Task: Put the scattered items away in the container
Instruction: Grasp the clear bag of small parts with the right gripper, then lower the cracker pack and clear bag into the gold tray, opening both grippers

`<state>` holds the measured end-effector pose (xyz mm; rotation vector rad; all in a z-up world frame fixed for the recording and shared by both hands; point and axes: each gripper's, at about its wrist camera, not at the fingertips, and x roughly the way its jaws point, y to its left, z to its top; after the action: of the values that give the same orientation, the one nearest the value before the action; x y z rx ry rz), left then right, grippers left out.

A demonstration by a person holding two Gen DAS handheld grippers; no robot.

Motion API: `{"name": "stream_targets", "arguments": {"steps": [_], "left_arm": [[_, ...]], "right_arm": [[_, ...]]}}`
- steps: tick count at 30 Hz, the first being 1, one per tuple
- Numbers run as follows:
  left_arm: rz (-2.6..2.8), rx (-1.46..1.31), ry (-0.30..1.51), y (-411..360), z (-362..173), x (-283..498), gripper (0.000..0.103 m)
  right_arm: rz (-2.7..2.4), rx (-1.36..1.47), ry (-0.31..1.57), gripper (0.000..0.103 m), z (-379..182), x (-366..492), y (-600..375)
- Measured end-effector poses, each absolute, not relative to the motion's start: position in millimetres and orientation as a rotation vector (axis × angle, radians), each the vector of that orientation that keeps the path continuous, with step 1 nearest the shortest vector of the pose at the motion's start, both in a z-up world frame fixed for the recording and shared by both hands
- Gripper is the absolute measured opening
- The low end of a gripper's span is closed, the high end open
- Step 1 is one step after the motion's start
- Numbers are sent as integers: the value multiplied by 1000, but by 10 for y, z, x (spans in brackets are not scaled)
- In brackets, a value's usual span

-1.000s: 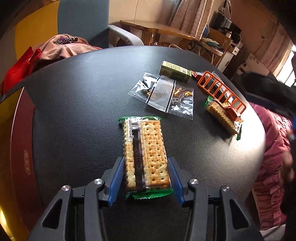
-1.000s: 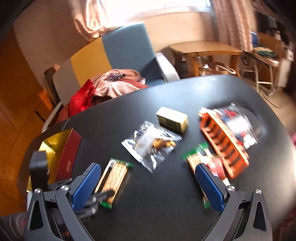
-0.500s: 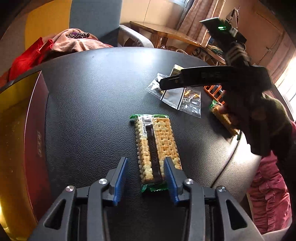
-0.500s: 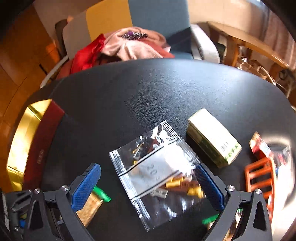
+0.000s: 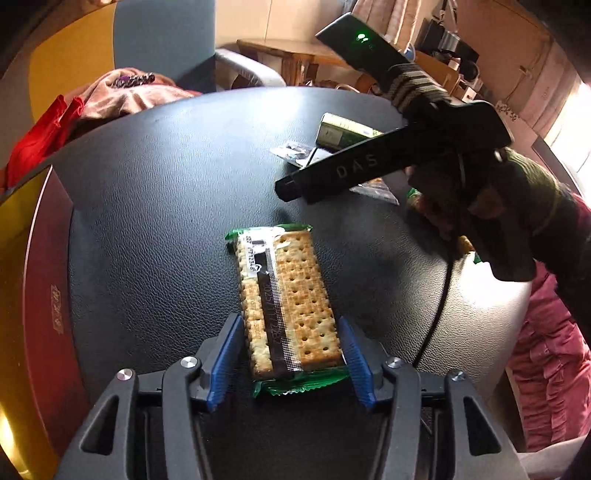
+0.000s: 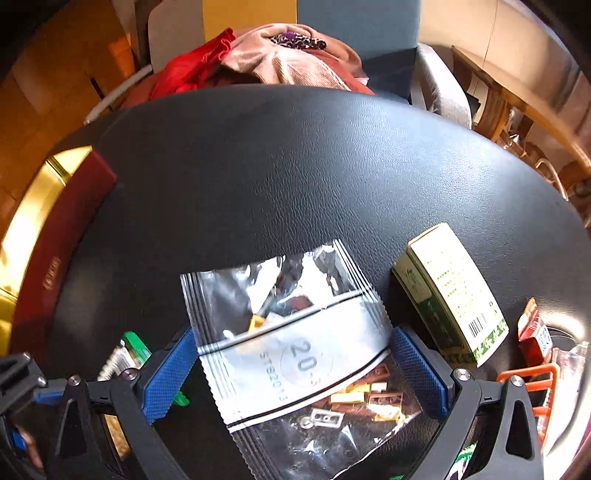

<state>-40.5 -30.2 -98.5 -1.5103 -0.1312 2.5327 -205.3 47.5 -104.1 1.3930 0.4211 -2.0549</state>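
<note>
A packet of crackers (image 5: 288, 299) with green ends is seen lying flat on the black tabletop (image 5: 155, 206), near the front edge. The left gripper (image 5: 290, 360) is placed around the near end of this packet. Its jaws have just been opening, and the blue pads (image 5: 225, 363) are seen just beside the long sides of the packet with a small gap, so the packet is between them but is not squeezed.

The right gripper (image 6: 295, 369) is lowered over a clear plastic bag (image 6: 295, 354) of small brown and yellow bricks, which lies near the middle of the tabletop (image 6: 295, 166). The jaws are spread wide, with one blue pad (image 6: 168, 373) at each side edge of the bag. Whether the pads touch the bag cannot be told with certainty, but the bag lies flat and is not pinched. In the left wrist view, this gripper is seen from the side, held by a gloved hand (image 5: 491, 206).

A green and cream carton (image 6: 450, 291) is laid just beside the bag, toward the right edge of the tabletop. An orange plastic rack (image 6: 532, 387) and a red packet (image 6: 532, 332) are found further toward the right edge.

The container (image 6: 48, 251), a dark red box with a gold inside, is placed at the left edge of the tabletop, well apart from the bag. A chair (image 6: 354, 33) with piled clothes (image 6: 266, 55) is seen behind the far edge.
</note>
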Motion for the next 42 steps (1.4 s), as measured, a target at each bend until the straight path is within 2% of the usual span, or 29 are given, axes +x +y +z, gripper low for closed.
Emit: {"name": "stream_targets", "arguments": {"steps": [3,4,5,7,8,10,11,22,29,42], "left_arm": [[2535,-1519,-165,-310,-1009,-419,55],[2538,-1520,-157,-301,-1009,-412,55],[2543,-1515,-159,-301,-1010,-398,54],[2553,-1505,-160,-297,-1012,-362,54],[2558,-1500,-159,-294,-1013,-342,54],[2566,-1488,-161,-295,-1018,-305,54],[2568,-1485,-163,-301,-1024,-282,54],[2603,-1473,-192,-454,-1049,36,52],[2626,-1453,-190,-524,-980,217,52],[2676,-1352,-182,-588,-681,544,52]], "right_arm": [[-2079,1398,437,103,-1060,-2006,496],[-2096,1397,441,98,-1059,-1991,512],[-2118,1393,449,93,-1054,-1973,529],[-2161,1379,449,71,-1017,-1936,584],[-2172,1376,433,66,-997,-1921,613],[-2169,1365,384,48,-947,-1879,668],[-2172,1367,384,44,-934,-1851,679],[-2266,1329,341,16,-817,-1466,735],[-2298,1300,281,14,-794,-1182,756],[-2370,1221,3,12,-660,-429,895]]}}
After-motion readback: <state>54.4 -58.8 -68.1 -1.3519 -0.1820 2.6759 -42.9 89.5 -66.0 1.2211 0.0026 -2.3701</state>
